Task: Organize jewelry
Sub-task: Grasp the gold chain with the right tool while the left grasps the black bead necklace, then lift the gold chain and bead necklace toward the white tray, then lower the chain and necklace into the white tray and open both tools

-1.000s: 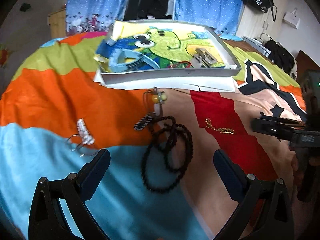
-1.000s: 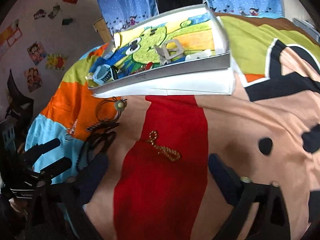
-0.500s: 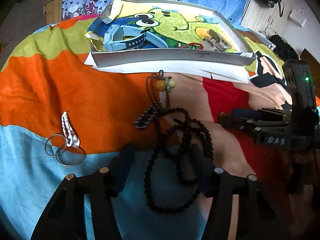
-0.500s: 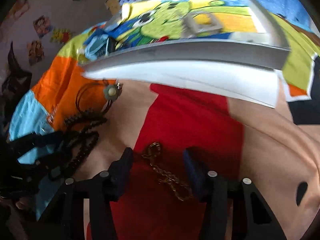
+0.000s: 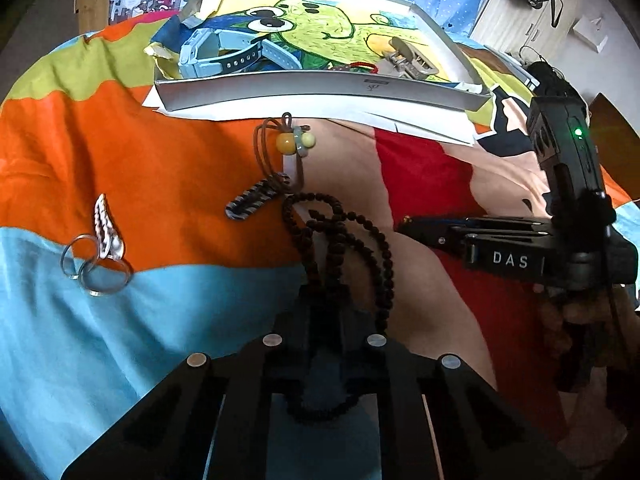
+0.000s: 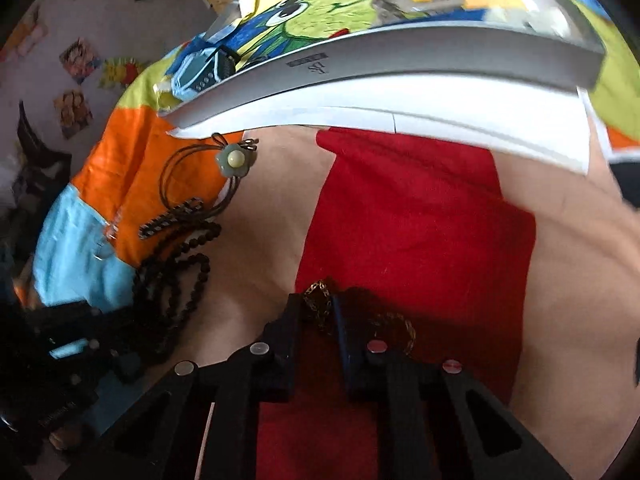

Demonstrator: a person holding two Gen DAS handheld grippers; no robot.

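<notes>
A black bead necklace [image 5: 344, 240] lies coiled on the colourful bedspread [image 5: 180, 184]. My left gripper [image 5: 326, 300] is closing its jaws with a strand of those beads pinched between the pads. To its right, a gold chain [image 6: 320, 300] rests on the red patch of the cloth. My right gripper [image 6: 318, 306] is closing too, with the bunched chain between its fingers and one end trailing out to the right. In the left wrist view the right gripper [image 5: 406, 222] reaches in from the right edge. A grey tray [image 5: 320, 88] lined with a frog drawing lies behind.
The tray holds a blue watch [image 5: 224, 52], a metal clasp [image 5: 408, 58] and a red band [image 5: 362, 66]. A cord bracelet with a yellow bead [image 5: 290, 144] and a braided charm [image 5: 256, 200] lie near the beads. Silver rings [image 5: 100, 268] and a leaf-shaped piece [image 5: 105, 224] lie at left.
Both grippers have come down toward the cloth and gone from wide open to nearly closed, the left around the black beads and the right around the gold chain.
</notes>
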